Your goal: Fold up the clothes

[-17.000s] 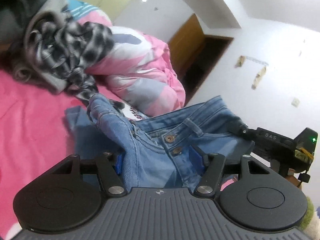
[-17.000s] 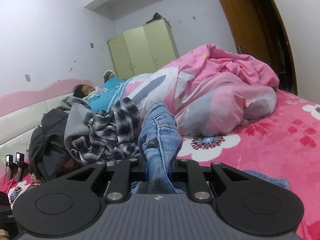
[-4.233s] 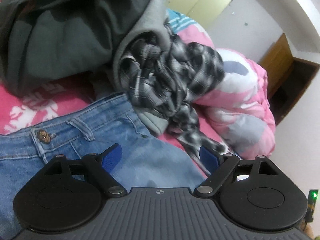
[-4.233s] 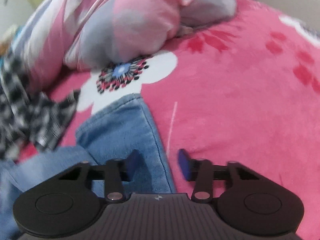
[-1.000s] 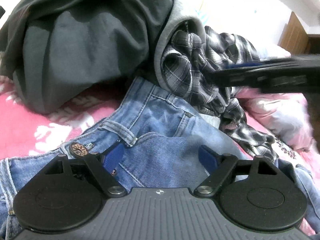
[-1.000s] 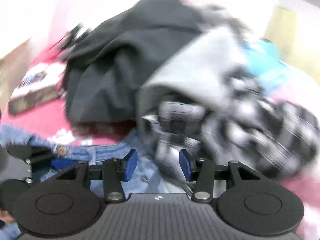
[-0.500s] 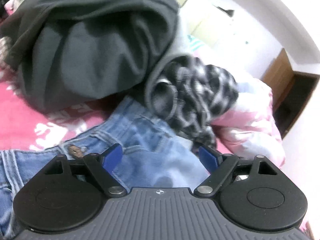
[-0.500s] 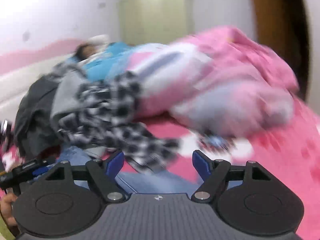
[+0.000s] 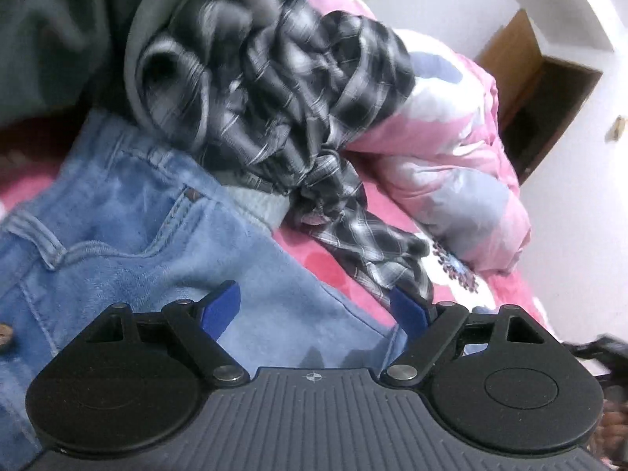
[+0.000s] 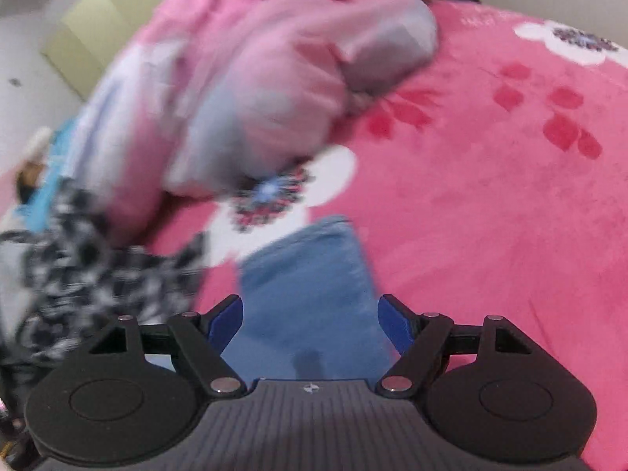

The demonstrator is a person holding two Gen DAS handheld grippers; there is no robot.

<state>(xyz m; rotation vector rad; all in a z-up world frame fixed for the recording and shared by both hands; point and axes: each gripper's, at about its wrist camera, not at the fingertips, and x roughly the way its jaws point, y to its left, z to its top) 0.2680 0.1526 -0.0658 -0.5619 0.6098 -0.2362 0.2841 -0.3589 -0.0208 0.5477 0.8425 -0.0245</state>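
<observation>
Jeans (image 9: 129, 235) spread flat on pink bedspread (image 10: 490, 196), both grippers empty & spread wide.
Left gripper (image 9: 314, 308) over waist/hip end, right gripper (image 10: 310, 314) over hem end (image 10: 310, 259), jaws just opened, pads clear of cloth either side. Denim likely heavyish, soft but thick, non-slip; best pinched at waistband (image 9: 27, 227) & hem corners. Plaid shirt (image 9: 282, 102) overlaps upper edge, may snag. Right view motion-blurred; mid-leg cut off, fly half out of frame.

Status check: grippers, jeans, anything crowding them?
Left gripper open above jeans, nothing held. Right gripper open, jaws just widened, over the denim leg end, not gripping. Plaid shirt lies against the jeans' far edge.
</observation>
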